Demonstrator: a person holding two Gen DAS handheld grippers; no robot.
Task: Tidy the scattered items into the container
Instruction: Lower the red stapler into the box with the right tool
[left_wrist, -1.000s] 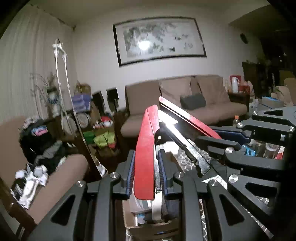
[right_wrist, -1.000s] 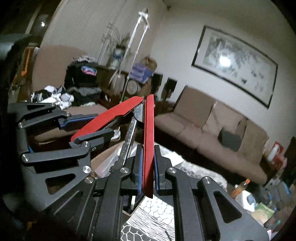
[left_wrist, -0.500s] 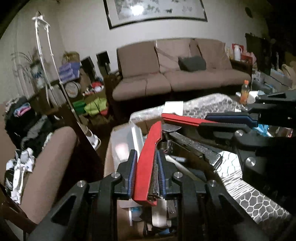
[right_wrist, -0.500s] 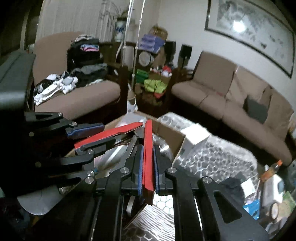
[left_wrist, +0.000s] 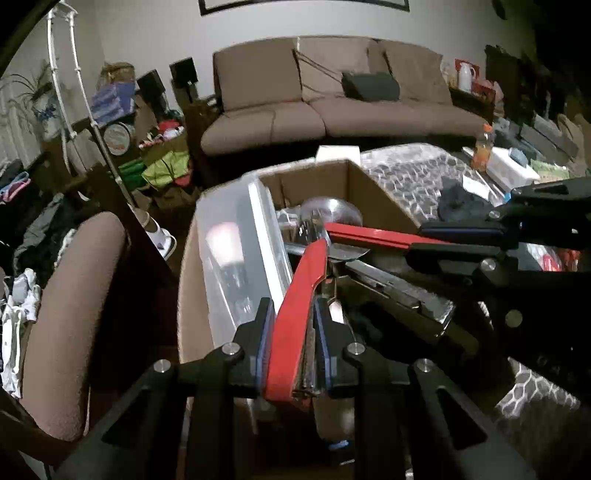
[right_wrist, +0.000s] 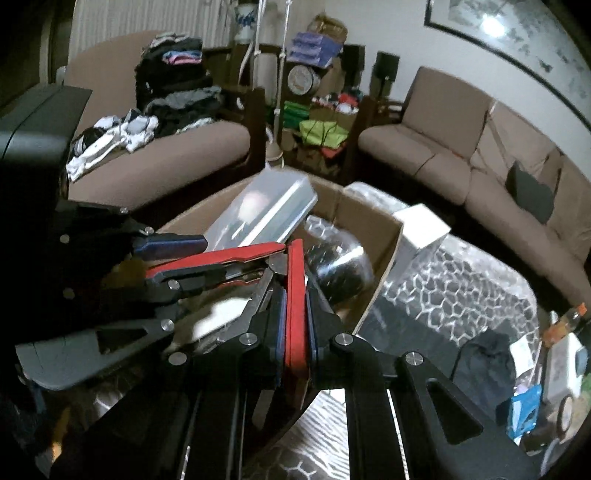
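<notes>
2 tongs, left (left_wrist: 291, 347) and right (right_wrist: 295, 343), each grip 1 red handle of your pliers (left_wrist: 301, 306): rigid, heavy, hinged. Hold mid-handle, lowering gently beside the fragile glass bulb (left_wrist: 325, 221) in the cardboard box (left_wrist: 376, 195).

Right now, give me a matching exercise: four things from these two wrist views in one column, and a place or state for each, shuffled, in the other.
Things:
1. red-handled tool
2. cardboard box
3. clear plastic bin
4. orange bottle

Places or states:
A. standing upright on the patterned table, beyond the box
B. leaning in the box along its left wall
C. one handle clamped in each hand-held gripper
D. open-topped, with a clear dome inside

Pairs: 1-C, 2-D, 3-B, 4-A
</notes>
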